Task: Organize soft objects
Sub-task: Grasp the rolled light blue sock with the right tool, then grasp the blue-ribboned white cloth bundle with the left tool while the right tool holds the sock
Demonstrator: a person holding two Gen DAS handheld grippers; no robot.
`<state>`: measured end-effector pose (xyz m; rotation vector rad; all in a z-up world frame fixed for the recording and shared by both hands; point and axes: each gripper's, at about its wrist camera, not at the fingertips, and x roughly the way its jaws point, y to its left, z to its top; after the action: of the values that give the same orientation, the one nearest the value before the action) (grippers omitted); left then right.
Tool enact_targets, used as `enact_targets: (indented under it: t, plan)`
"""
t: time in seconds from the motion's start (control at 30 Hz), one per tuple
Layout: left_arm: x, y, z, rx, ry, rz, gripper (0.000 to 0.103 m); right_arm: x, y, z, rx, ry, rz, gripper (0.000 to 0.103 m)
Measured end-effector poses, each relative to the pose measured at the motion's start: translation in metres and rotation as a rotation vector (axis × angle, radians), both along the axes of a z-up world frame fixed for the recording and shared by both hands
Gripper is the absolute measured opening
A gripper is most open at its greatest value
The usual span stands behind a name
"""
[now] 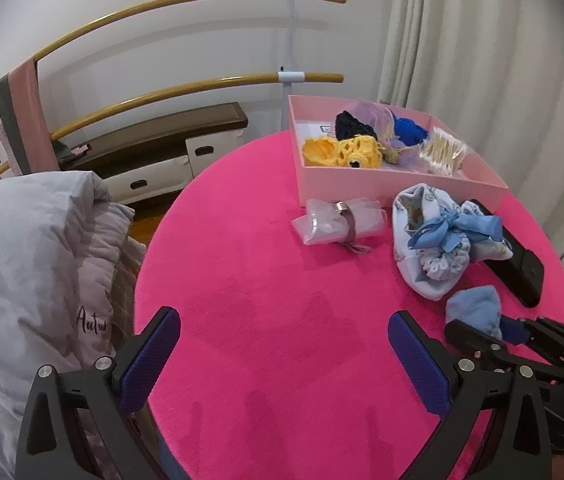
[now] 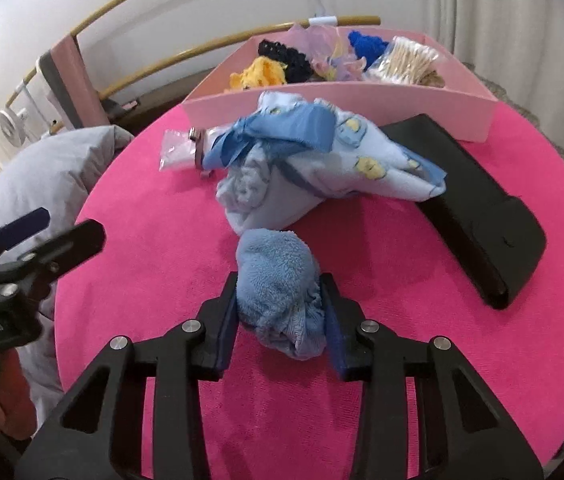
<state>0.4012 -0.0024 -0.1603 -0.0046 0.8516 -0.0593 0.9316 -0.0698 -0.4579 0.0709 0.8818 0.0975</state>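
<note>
My right gripper point(image 2: 279, 308) is shut on a small blue terry cloth point(image 2: 273, 280) just above the round pink table point(image 2: 141, 248); it also shows in the left wrist view point(image 1: 476, 312) with the right gripper point(image 1: 510, 330) at the lower right. My left gripper point(image 1: 284, 344) is open and empty over the table's near left. A light blue baby cloth bundle with a blue ribbon point(image 2: 314, 160) lies beyond the terry cloth. A pink box point(image 1: 382, 184) at the back holds yellow, black and blue knitted items and cotton swabs.
A black case point(image 2: 478, 208) lies right of the bundle. A clear plastic pouch with a band point(image 1: 338, 222) lies in front of the box. A grey pillow point(image 1: 21, 260) sits left of the table. Wooden rails and a curtain stand behind.
</note>
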Motion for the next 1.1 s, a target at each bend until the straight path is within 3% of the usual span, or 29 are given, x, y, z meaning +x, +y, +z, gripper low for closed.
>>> enact_targets:
  t: [0.53, 0.9, 0.93, 0.97, 1.0, 1.03, 1.1]
  plan:
    - [0.025, -0.069, -0.010, 0.022, -0.009, -0.145, 0.103, -0.023, -0.061, 0.036, 0.029, -0.075, -0.085, 0.035]
    - [0.071, -0.101, -0.033, 0.012, 0.030, -0.159, 0.101, -0.032, -0.089, 0.052, 0.031, -0.123, -0.141, 0.035]
    - [0.076, -0.101, -0.037, -0.009, 0.034, -0.160, 0.098, -0.032, -0.089, 0.052, 0.032, -0.124, -0.143, 0.035]
    - [0.081, -0.100, -0.040, -0.053, 0.045, -0.168, 0.081, -0.032, -0.089, 0.052, 0.032, -0.124, -0.145, 0.035]
    - [0.085, -0.099, -0.044, -0.075, 0.063, -0.171, 0.054, -0.032, -0.090, 0.052, 0.033, -0.124, -0.146, 0.035]
    - [0.090, -0.100, -0.050, -0.077, 0.098, -0.169, 0.043, -0.032, -0.090, 0.052, 0.033, -0.124, -0.147, 0.035]
    - [0.095, -0.095, -0.057, -0.107, 0.113, -0.170, 0.042, -0.032, -0.089, 0.052, 0.033, -0.125, -0.148, 0.035]
